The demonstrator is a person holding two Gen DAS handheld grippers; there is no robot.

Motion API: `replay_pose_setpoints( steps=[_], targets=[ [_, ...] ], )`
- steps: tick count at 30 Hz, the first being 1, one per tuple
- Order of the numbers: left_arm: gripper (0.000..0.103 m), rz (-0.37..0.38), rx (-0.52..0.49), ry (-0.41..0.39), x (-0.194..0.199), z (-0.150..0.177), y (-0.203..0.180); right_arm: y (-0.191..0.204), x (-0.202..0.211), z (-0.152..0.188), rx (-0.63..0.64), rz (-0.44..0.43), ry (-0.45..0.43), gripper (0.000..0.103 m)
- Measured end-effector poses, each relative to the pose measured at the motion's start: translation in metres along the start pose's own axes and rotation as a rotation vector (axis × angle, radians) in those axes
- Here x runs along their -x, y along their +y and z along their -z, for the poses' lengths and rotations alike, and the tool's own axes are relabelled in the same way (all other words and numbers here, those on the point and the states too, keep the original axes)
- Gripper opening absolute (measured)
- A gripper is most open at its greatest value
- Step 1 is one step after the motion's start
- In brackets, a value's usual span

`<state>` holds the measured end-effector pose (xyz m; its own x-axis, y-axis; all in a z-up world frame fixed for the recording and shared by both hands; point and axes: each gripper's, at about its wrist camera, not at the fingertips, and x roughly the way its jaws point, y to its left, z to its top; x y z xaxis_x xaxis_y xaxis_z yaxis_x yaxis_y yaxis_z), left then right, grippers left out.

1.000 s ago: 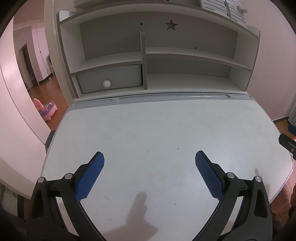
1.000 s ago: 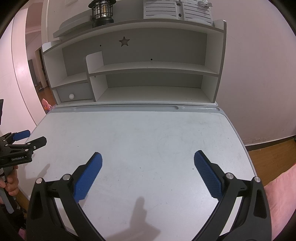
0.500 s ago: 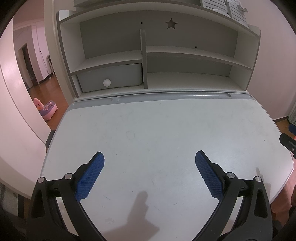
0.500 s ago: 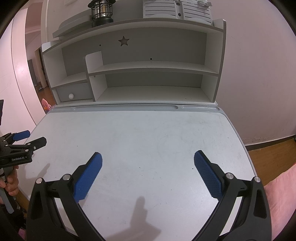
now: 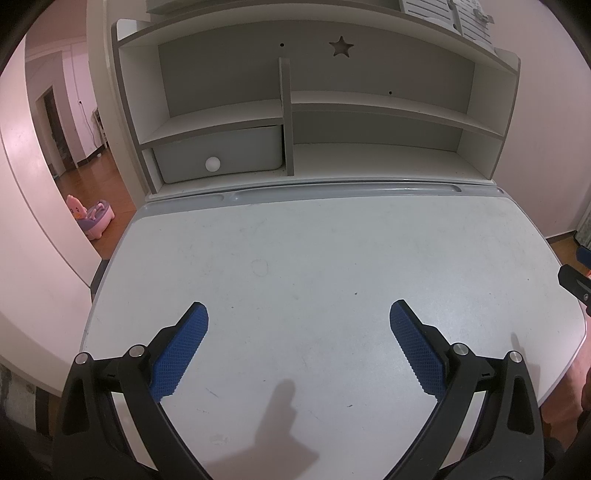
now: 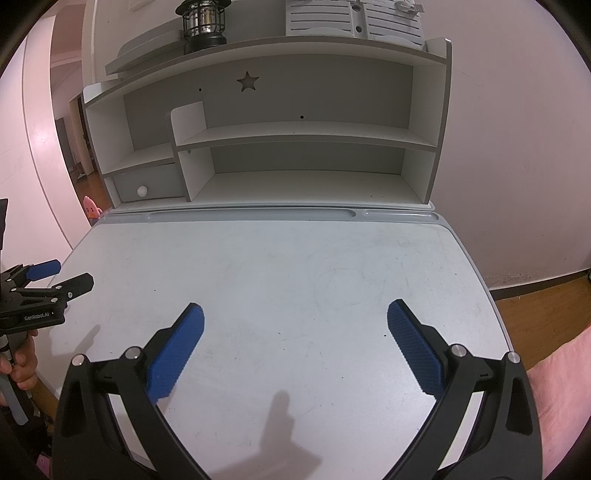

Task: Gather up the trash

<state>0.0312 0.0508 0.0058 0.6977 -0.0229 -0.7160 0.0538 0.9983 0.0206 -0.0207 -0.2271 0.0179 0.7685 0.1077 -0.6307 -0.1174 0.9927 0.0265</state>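
Observation:
No trash shows on the white desk top (image 5: 314,258) (image 6: 295,266) in either view. My left gripper (image 5: 299,314) hovers over the desk's near half, open, nothing between its blue pads. The right gripper (image 6: 295,314) hangs likewise over the near edge, open and empty. The right wrist view catches my left gripper (image 6: 55,275) from the side at the far left, with a hand (image 6: 22,365) on its handle. A black and blue tip of the right gripper (image 5: 576,280) pokes in at the left wrist view's right edge.
A white hutch with shelves (image 5: 332,110) (image 6: 295,136) stands at the desk's back. A grey drawer with a white knob (image 5: 213,163) sits bottom left. A lantern (image 6: 203,22) and a white rack (image 6: 354,18) rest on top. A pink toy (image 5: 92,216) lies on the wooden floor at left.

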Motion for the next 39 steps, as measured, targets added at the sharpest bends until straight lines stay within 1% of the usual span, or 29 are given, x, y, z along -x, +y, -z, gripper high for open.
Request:
replay_pose_setpoints(
  steps=[39],
  targets=[
    [0.096, -0.006, 0.004, 0.015, -0.0018, -0.0002, 0.0003, -0.0017, 0.0001, 0.0023, 0.006, -0.004, 0.000, 0.096]
  ],
)
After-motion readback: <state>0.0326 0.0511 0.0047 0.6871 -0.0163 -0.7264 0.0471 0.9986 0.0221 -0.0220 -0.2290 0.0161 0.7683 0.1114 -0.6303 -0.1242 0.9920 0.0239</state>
